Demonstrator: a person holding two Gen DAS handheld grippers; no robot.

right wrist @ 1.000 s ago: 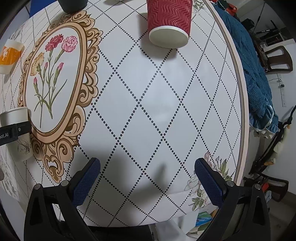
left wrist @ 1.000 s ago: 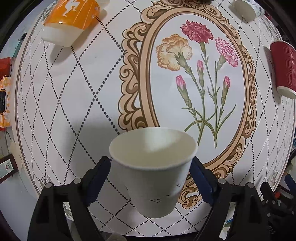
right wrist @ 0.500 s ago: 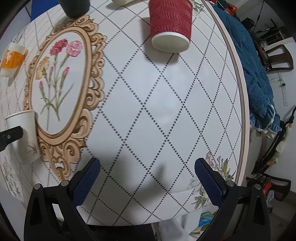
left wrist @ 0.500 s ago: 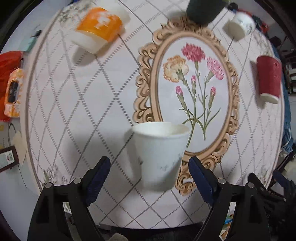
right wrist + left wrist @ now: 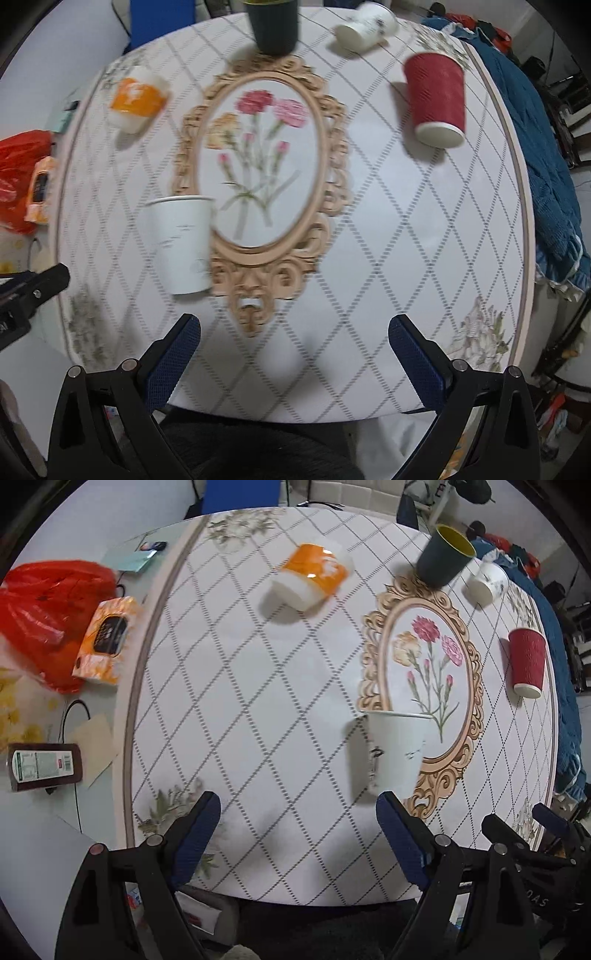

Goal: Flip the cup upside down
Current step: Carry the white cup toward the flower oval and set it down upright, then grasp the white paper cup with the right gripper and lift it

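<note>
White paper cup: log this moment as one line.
white paper cup: upright on table, rim up, not flipped | left claw: open, empty, cup beyond its right finger | right claw: open, empty

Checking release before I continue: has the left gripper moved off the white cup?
Yes. The left gripper has backed away, open; the white cup stands by the ornate frame.

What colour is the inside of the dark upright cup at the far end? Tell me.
Yellow inside the dark cup, clearest in the left wrist view.

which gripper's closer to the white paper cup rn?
Left. Left gripper is open just short of the white paper cup, its right finger by the base. Right gripper sits farther right, open.
</note>
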